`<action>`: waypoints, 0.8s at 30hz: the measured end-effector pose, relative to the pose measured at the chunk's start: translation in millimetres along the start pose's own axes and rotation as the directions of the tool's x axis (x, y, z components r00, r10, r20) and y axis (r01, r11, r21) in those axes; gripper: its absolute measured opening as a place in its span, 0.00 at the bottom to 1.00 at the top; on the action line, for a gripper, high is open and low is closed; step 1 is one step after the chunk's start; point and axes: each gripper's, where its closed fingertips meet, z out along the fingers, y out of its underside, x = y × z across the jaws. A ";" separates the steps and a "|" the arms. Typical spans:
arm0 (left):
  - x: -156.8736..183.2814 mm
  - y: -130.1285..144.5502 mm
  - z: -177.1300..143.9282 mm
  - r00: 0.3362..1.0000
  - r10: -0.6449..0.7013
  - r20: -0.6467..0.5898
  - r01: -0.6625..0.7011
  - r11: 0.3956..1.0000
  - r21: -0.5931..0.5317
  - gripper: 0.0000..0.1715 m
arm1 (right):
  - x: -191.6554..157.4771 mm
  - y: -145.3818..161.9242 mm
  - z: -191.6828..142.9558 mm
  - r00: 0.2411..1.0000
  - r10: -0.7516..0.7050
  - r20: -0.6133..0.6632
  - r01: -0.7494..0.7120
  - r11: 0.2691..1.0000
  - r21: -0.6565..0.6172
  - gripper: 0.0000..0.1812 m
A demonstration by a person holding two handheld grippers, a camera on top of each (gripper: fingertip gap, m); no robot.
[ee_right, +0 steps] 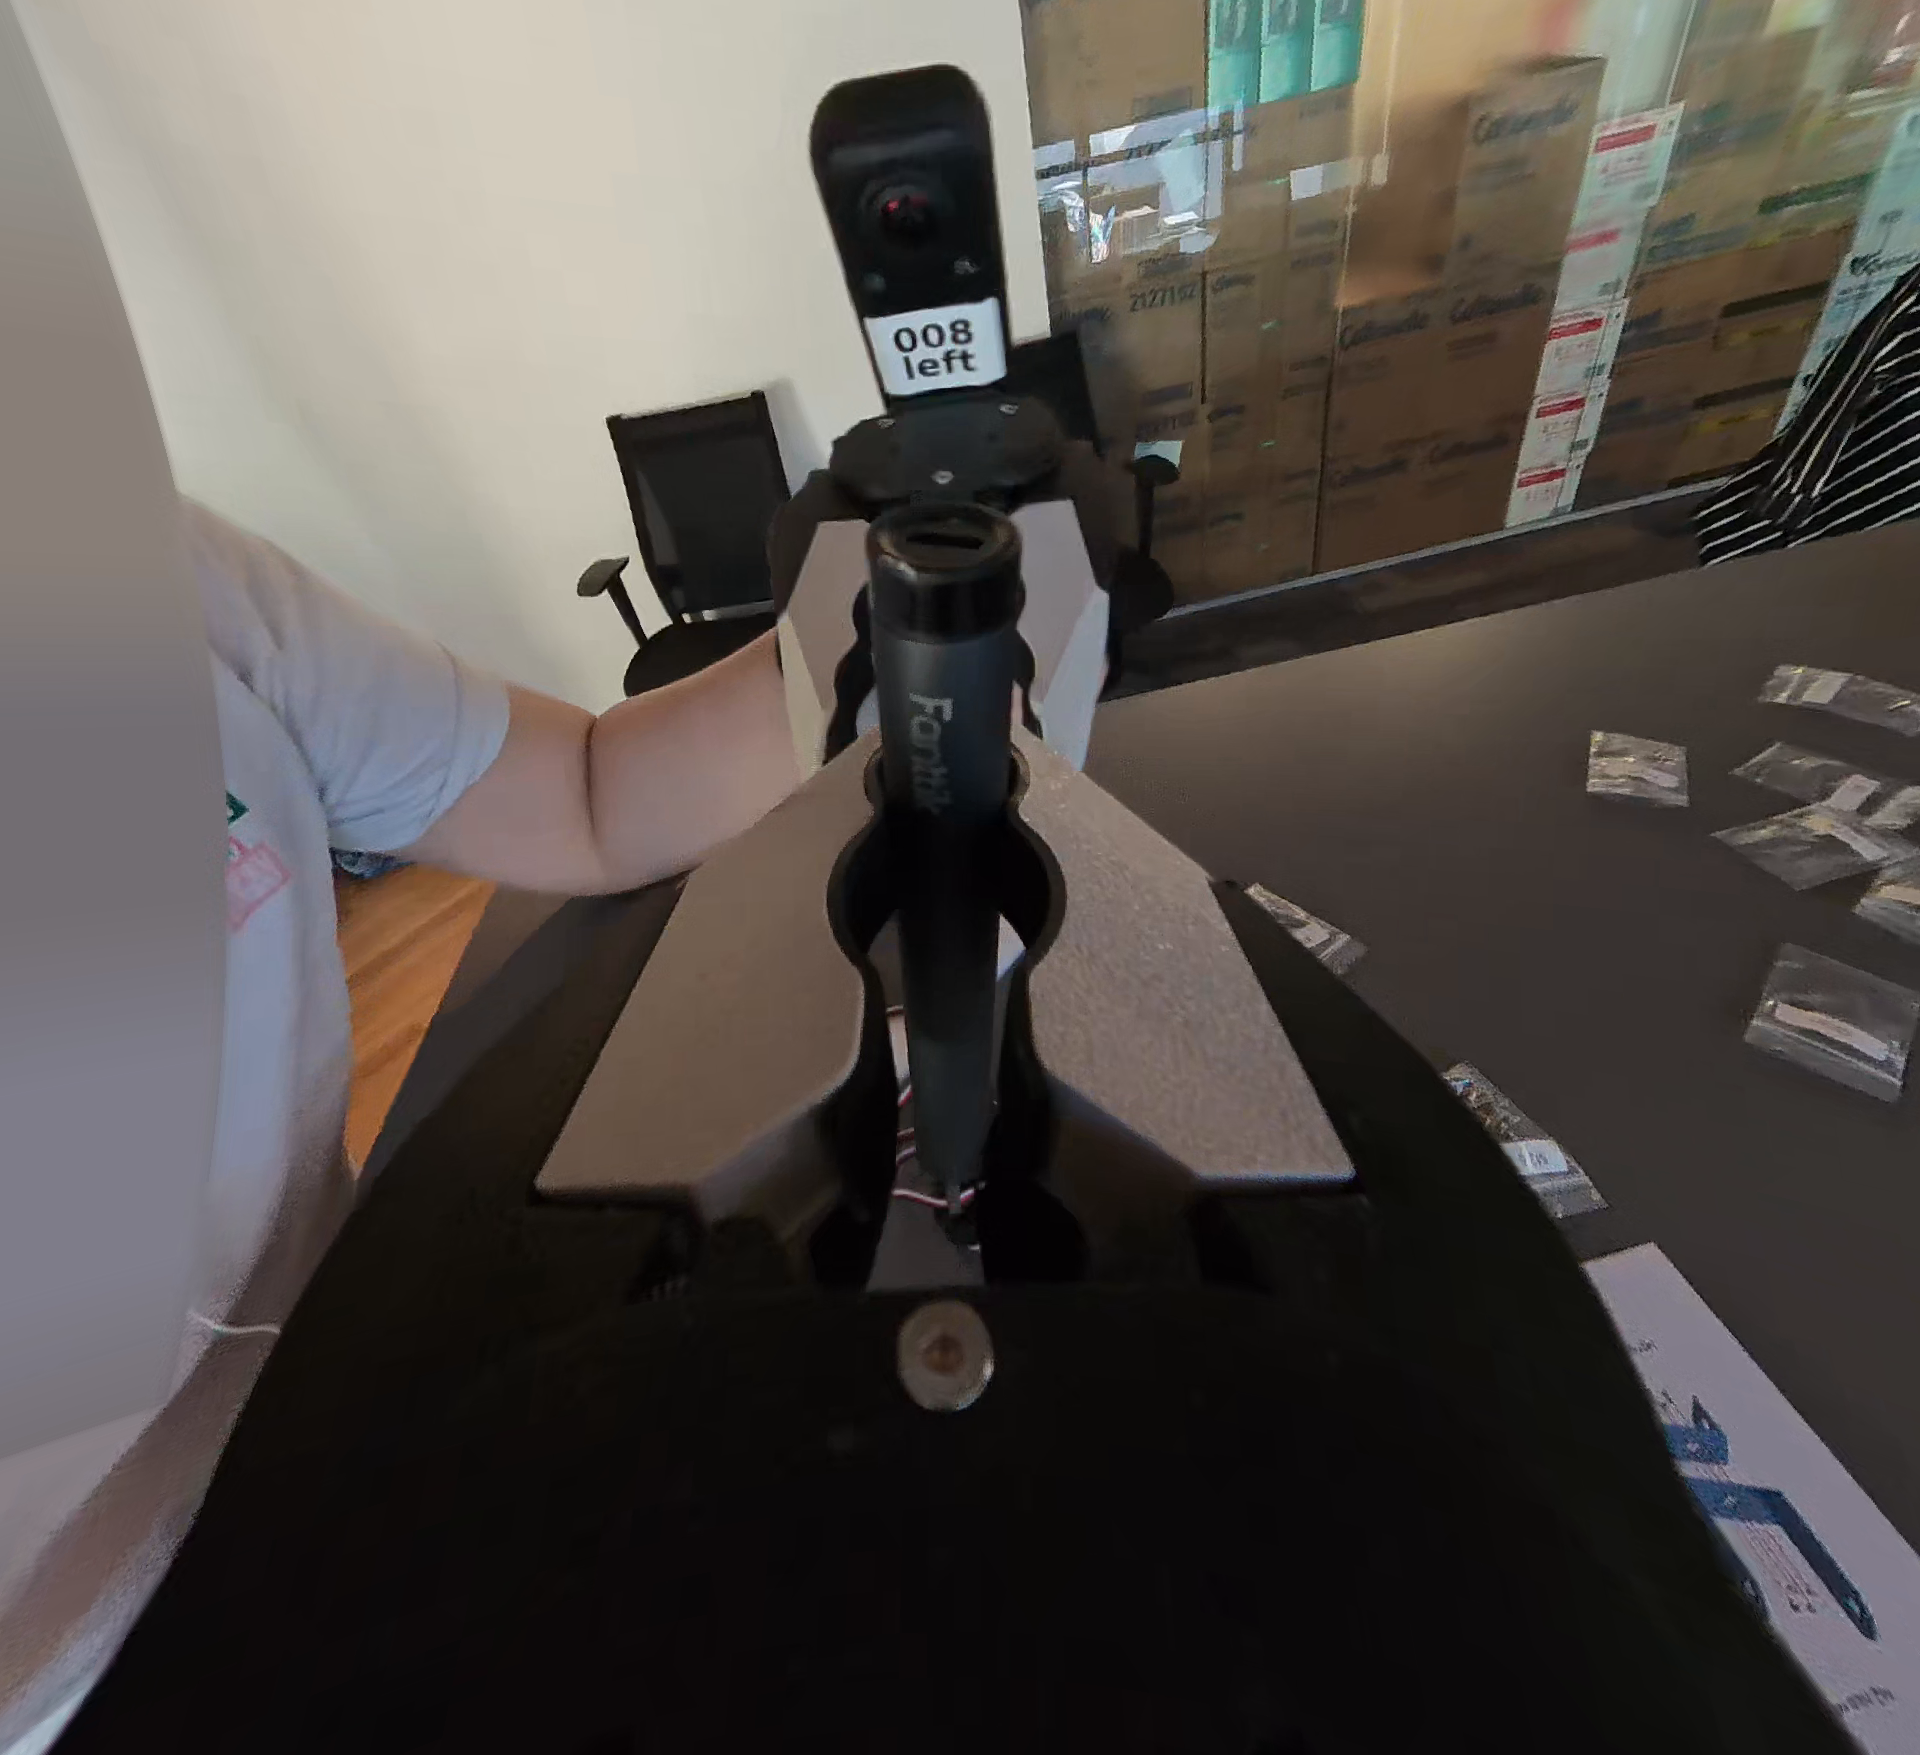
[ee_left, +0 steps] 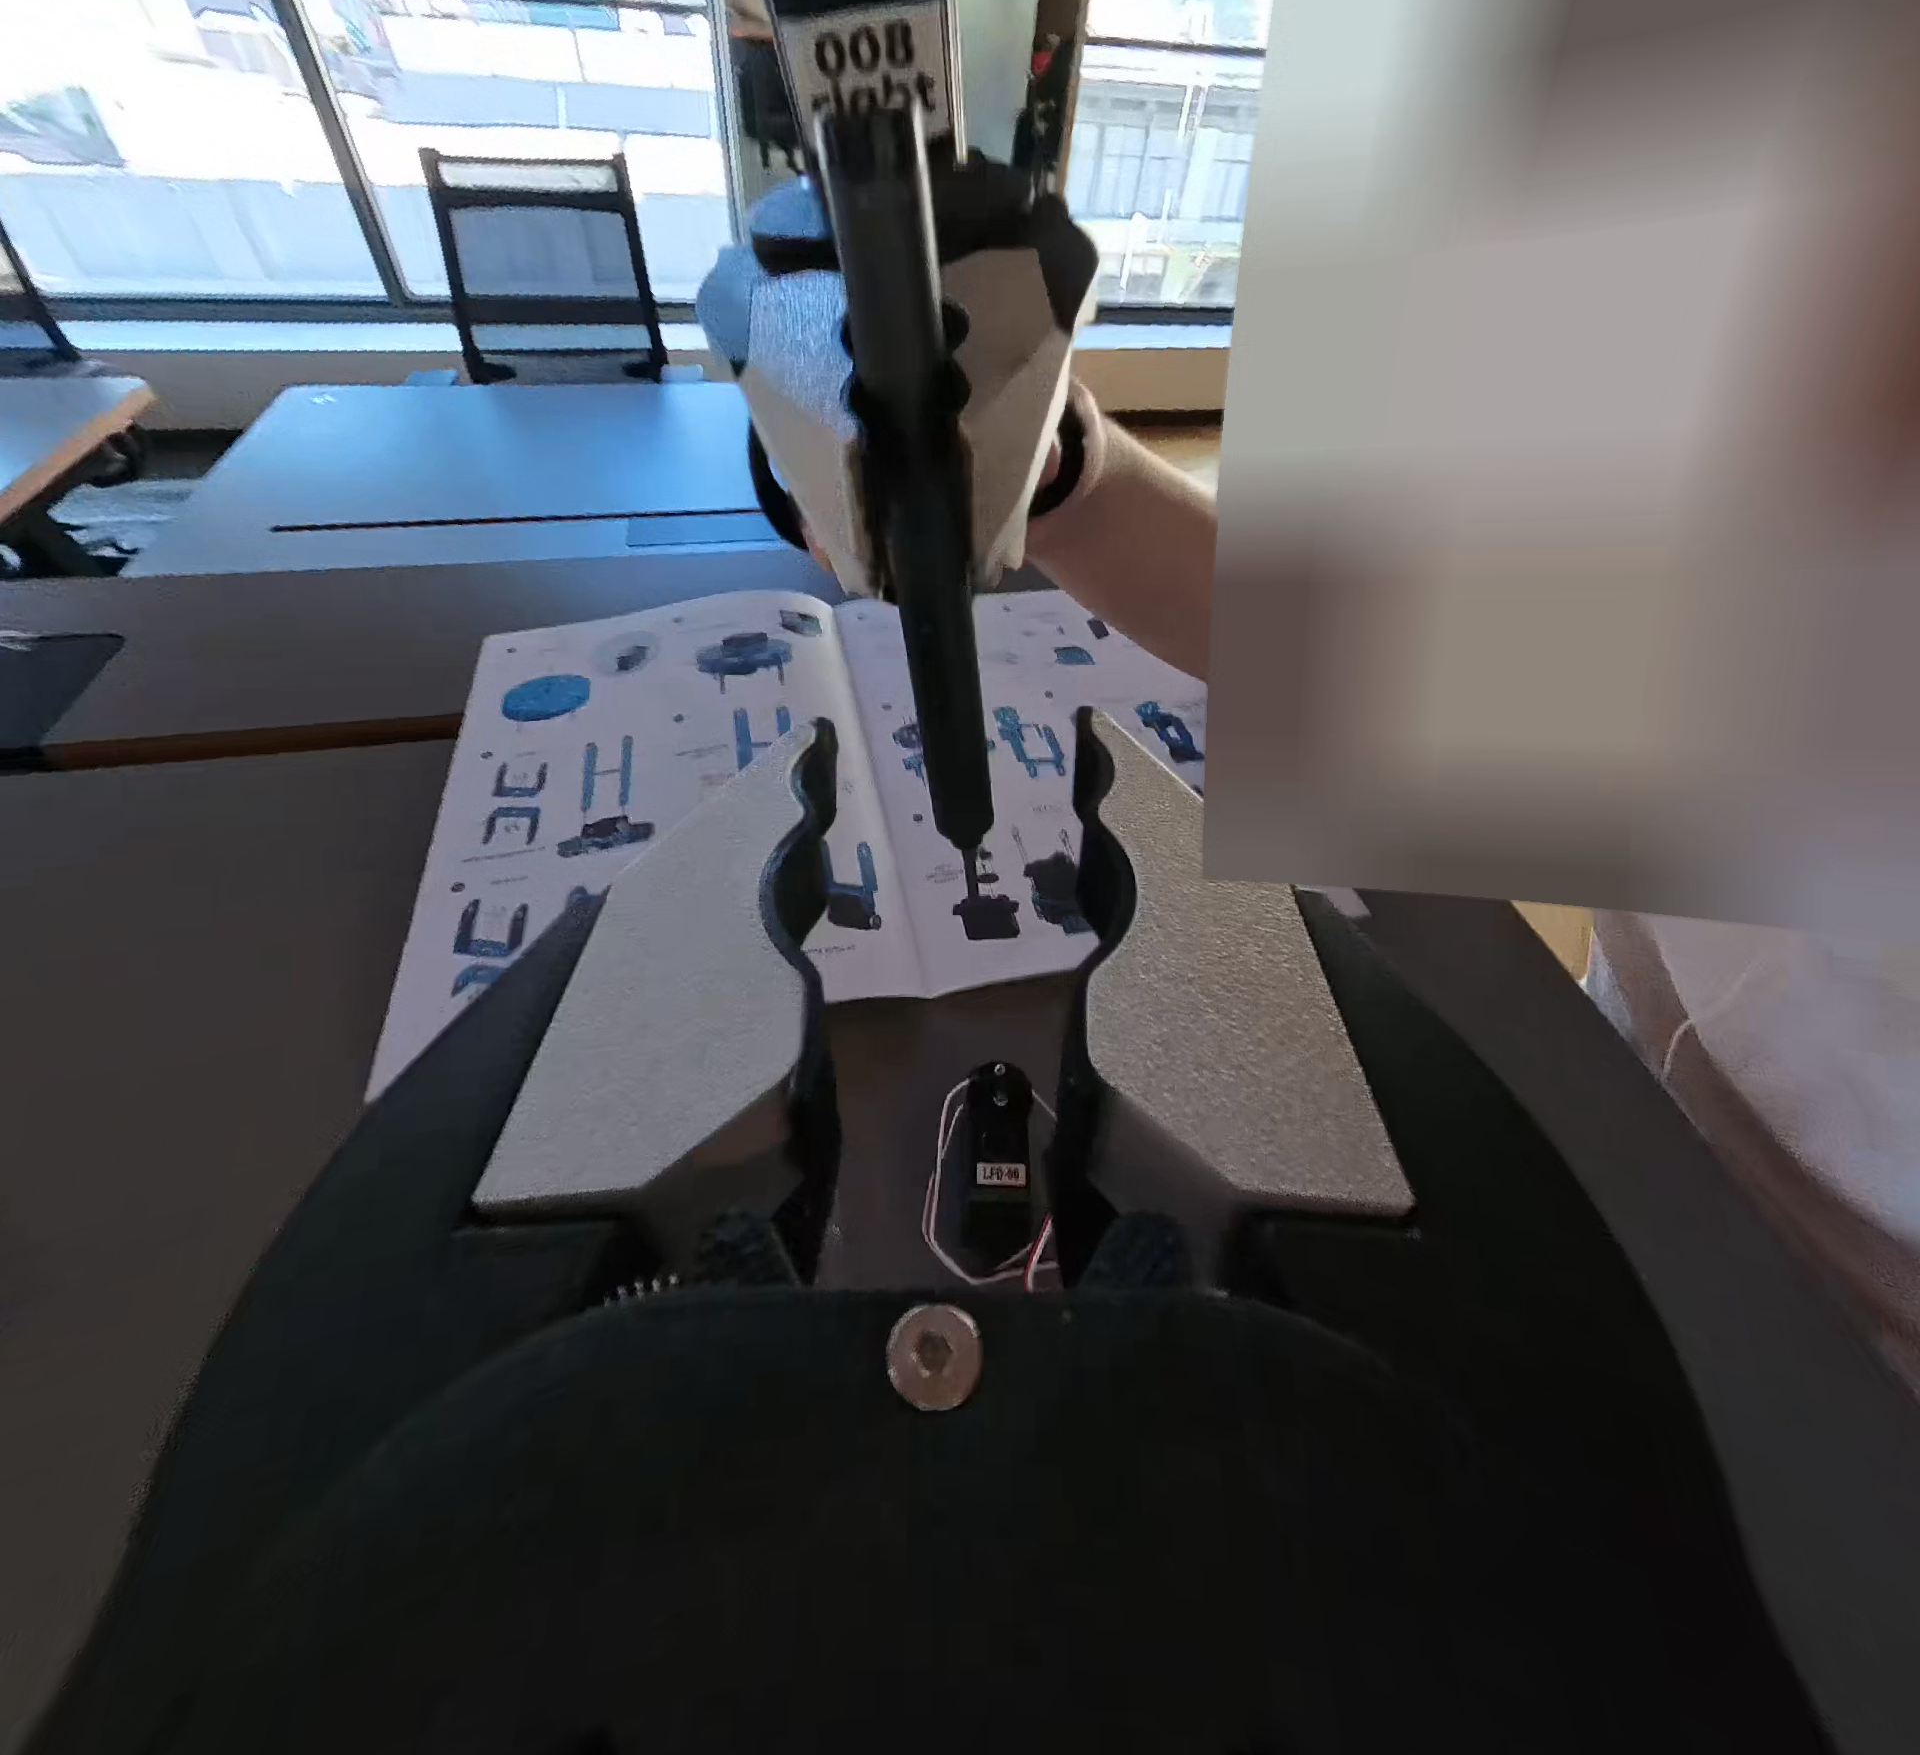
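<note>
**Screwdriver tip over small motor, left claw wide around it**

- Small black motor [ee_left: 997, 1155] lies flat on the dark table [ee_left: 208, 978], its thin wires [ee_left: 940, 1217] looped on the near side of it.
- Left gripper [ee_left: 956, 729] straddles the motor. The claw is wide, with the motor down between the finger roots. There is a clear gap on its left side and a closer one on its right. I judge nothing is clamped.
- Right gripper [ee_right: 951, 760] is clamped on a black screwdriver [ee_right: 940, 874], gripping it mid-barrel. The tool is steep, tip down. In the right wrist view the tip is at the motor's wires, but whether it touches cannot be told.
- Just beyond the motor is an open booklet [ee_left: 644, 770] lying flat. The left fingertips hang over its pages.
- Well off to one side of the motor is a scatter of small clear bags [ee_right: 1829, 1019], with bare table between them and the motor.
- Table edge: close to the motor on the person's side, with wood floor showing below the arm [ee_right: 623, 791].
- Room to move: the two grippers face each other right over the motor and crowd it. The space above is open. A chair [ee_left: 540, 271] and windows stand far beyond.
</note>
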 end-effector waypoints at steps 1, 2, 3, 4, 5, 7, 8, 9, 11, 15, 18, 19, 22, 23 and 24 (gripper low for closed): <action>-0.3 6.5 2.5 1.000 -0.002 -0.018 0.002 1.000 -0.018 0.26 | -1.2 0.7 1.7 1.000 -0.016 0.006 0.016 1.000 -0.003 0.06; -0.1 13.4 4.5 0.999 0.000 -0.039 -0.002 0.999 -0.034 0.26 | -2.3 1.0 2.5 0.999 -0.033 0.011 0.033 0.999 -0.008 0.06; -0.2 19.2 5.6 0.998 0.005 -0.056 -0.008 0.999 -0.044 0.25 | -2.0 0.3 2.7 0.999 -0.042 0.004 0.042 0.999 -0.007 0.06; -0.7 22.3 6.2 0.998 0.009 -0.069 -0.012 0.999 -0.036 0.23 | -2.5 -1.6 2.9 0.999 -0.044 0.001 0.044 0.999 0.006 0.05; 0.3 23.4 6.6 0.996 0.005 -0.088 -0.007 1.000 -0.021 0.23 | -5.5 -3.9 4.0 0.999 -0.043 0.013 0.043 0.999 0.024 0.05; 3.3 25.0 6.8 0.991 -0.015 -0.130 0.015 1.000 -0.001 0.24 | -11.2 -4.4 9.4 0.999 -0.031 0.043 0.030 0.999 0.042 0.06; 3.7 27.0 6.6 0.989 -0.022 -0.143 0.023 1.000 0.004 0.26 | -13.9 -2.8 13.2 0.998 -0.029 0.057 0.027 0.999 0.043 0.06; 4.6 30.0 5.8 0.987 -0.030 -0.160 0.031 1.000 0.004 0.26 | -16.5 0.5 17.0 0.997 -0.031 0.074 0.029 0.999 0.031 0.06; 5.0 36.5 4.5 0.982 -0.043 -0.186 0.045 0.999 0.005 0.25 | -15.8 9.0 22.6 0.996 -0.043 0.074 0.043 0.999 0.000 0.06; 5.1 43.3 8.3 0.969 -0.082 -0.232 0.086 0.996 0.010 0.24 | -13.8 16.8 29.5 0.996 -0.023 0.091 0.023 1.000 0.002 0.06; 8.8 50.4 13.0 0.968 -0.077 -0.240 0.077 0.997 -0.012 0.23 | -12.4 22.7 32.2 0.996 -0.026 0.085 0.027 0.999 -0.016 0.06; 9.8 53.2 15.0 0.968 -0.072 -0.239 0.068 0.997 -0.026 0.23 | -11.0 24.3 33.0 0.996 -0.029 0.080 0.030 0.999 -0.017 0.06; 11.8 63.8 21.7 0.970 -0.059 -0.234 0.040 0.995 -0.087 0.19 | -13.1 24.5 34.5 0.994 -0.004 0.111 0.004 1.000 0.002 0.06; 12.7 66.6 23.1 0.971 -0.052 -0.233 0.029 0.994 -0.101 0.16 | -13.3 25.1 34.9 0.994 -0.003 0.114 0.003 1.000 0.003 0.06; 13.7 67.4 24.1 0.971 -0.042 -0.235 0.018 0.995 -0.102 0.14 | -12.4 27.2 35.6 0.994 -0.007 0.110 0.008 1.000 -0.008 0.06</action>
